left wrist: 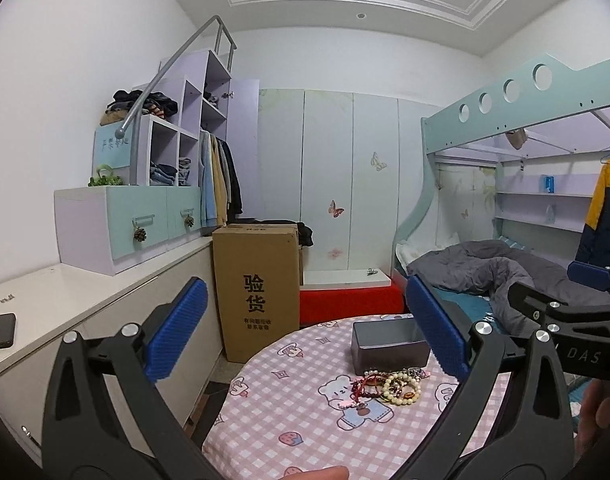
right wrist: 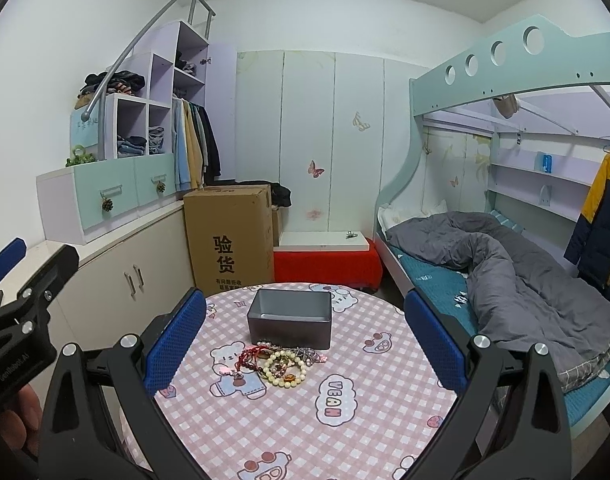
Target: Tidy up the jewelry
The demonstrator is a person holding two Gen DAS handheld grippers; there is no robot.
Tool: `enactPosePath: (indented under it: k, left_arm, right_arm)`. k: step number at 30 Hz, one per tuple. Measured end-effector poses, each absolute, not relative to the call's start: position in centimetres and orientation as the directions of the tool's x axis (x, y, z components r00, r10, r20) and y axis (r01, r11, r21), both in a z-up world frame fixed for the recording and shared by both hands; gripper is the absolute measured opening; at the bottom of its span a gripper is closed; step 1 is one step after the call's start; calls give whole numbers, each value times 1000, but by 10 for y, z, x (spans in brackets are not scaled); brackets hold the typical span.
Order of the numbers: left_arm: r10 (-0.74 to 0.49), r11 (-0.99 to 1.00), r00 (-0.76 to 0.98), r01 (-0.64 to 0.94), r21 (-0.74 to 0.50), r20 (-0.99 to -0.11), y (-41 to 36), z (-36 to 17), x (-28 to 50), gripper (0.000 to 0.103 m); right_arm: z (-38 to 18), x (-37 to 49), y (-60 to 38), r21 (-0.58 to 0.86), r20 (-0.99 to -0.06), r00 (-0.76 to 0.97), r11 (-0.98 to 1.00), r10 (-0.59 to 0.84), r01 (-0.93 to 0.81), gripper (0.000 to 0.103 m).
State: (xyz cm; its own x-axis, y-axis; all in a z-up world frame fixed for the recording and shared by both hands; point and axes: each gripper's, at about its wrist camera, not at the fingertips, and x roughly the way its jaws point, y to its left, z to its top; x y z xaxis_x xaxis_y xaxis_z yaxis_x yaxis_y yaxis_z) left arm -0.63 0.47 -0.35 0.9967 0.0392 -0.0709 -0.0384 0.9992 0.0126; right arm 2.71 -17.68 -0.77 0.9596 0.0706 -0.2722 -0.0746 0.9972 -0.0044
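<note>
Both the left tongs [left wrist: 305, 332] and right tongs [right wrist: 305, 336] are held spread and empty. The tangled heap of beaded bracelets [right wrist: 279, 364] lies on the pink checked tabletop [right wrist: 305, 432], touching the grey rectangular tin box [right wrist: 290, 320]. Several strands may be dragged out together if one is pinched.

A round table [right wrist: 345, 432] in pink checked cloth bears a grey box [right wrist: 290, 319] beside tangled jewelry [right wrist: 279, 364].

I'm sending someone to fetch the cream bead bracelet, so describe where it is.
On the round table with the pink checked cloth, a jewelry pile lies before the open grey metal box. The cream bead bracelet is its palest, largest-beaded loop, beside red strands.
</note>
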Motion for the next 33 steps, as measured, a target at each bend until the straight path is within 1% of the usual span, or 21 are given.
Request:
enactPosePath:
  k: [10,17,20,27,29,33]
  left_arm:
    - [35,999,990,-36,-5,-136,8,-16,9,97]
    - [28,999,976,-31,-9,-216,14,-38,33,97]
    - [36,999,958,-35,11,-286,16,-60,52,97]
    - [28,997,859,12,75,-511,10,-130,112,97]
    - [27,995,829,31,94,-559,6,-146,128,97]
    - [2,991,788,82,108,-616,-4,-165,156,97]
  right_arm:
    - [-11,35,-175,-8,-287,955,997,73,-78,96]
    - [-23,50,-175,-4,-314,946,996,85,-91,96]
    - [-42,64,-179,-6,-359,930,996,79,-87,96]
    - [-101,101,-201,42,-511,856,997,75,-62,96]
    - [-118,111,-206,50,-550,832,997,73,-55,96]
    - [-140,126,-213,71,-606,792,997,78,-44,96]
